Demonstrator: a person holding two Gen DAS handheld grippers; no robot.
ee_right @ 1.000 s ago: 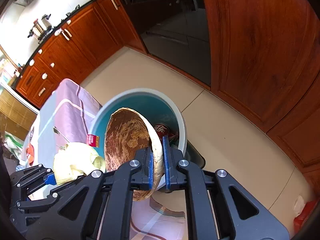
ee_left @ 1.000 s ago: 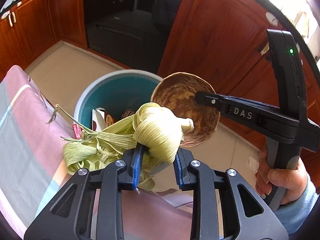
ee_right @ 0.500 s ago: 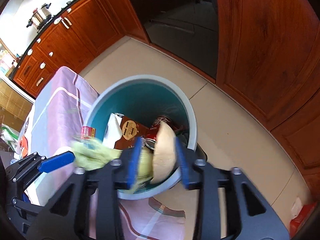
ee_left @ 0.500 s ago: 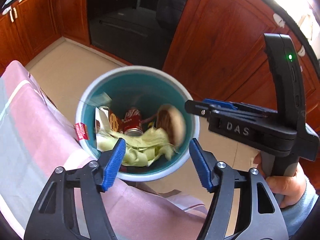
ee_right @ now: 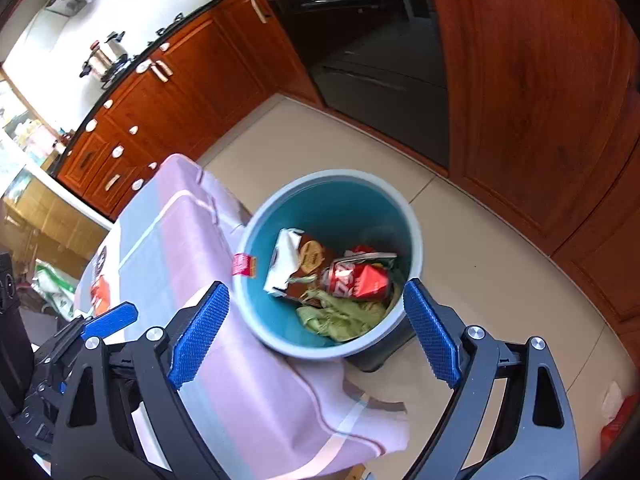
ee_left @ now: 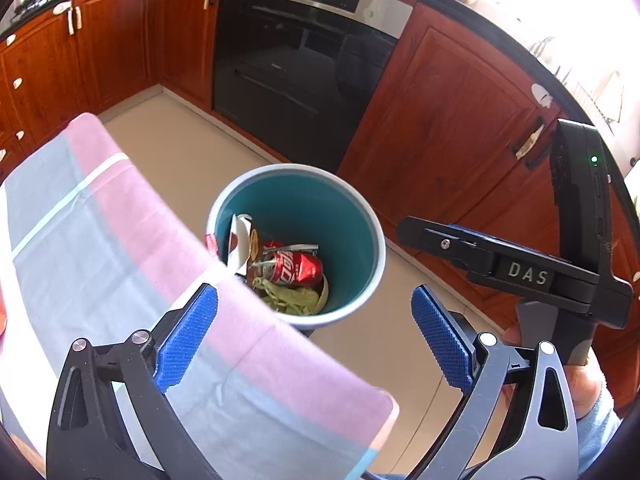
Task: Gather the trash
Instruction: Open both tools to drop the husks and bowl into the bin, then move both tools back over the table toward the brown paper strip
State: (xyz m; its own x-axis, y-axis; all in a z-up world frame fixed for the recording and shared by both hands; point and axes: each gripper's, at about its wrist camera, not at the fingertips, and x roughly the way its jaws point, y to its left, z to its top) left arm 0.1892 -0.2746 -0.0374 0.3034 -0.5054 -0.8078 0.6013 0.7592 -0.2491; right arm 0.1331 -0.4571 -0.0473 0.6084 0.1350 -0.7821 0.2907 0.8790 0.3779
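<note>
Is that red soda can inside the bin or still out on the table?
Inside. The red can lies on its side at the bottom of the teal bin, beside green husks and a torn carton.

My left hand-held gripper (ee_left: 314, 330) is black with blue ribbed pads (ee_left: 186, 338) and silver screws; my right hand-held gripper (ee_right: 316, 330) is marked "DAS"; my sleeve (ee_left: 596, 436) is light blue.

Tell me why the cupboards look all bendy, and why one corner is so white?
In the left wrist view the fisheye lens curves the cupboards and worktop edge, and daylight washes the top right corner out to white. In the right wrist view the same lens bends the oven and the floor, glare whitens the wall at top left, and the bin's rim looks slightly smeared.
</note>
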